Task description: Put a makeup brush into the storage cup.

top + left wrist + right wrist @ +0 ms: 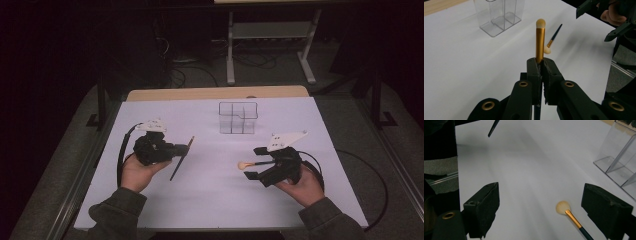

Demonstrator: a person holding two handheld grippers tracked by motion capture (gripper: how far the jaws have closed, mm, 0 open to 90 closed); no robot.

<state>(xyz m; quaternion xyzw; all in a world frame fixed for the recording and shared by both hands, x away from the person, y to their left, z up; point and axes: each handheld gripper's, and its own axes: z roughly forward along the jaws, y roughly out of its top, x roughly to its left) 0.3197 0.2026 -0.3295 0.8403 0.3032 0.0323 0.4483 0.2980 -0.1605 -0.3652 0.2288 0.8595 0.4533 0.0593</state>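
The slim makeup brush (540, 41) sits clamped in the left tool (540, 65), jaws pinched tight on its gold ferrule, held above the white bench (210, 195). A second brush (571, 217) (pale fluffy head) lies on the bench between the wide-open, empty jaws of the right tool (549, 213). A clear divided organiser (238, 118) stands farther back.

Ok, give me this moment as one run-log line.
left claw: shut on gold-ferrule brush | right claw: open over fan brush lying on table | clear organizer: no brushes seen inside
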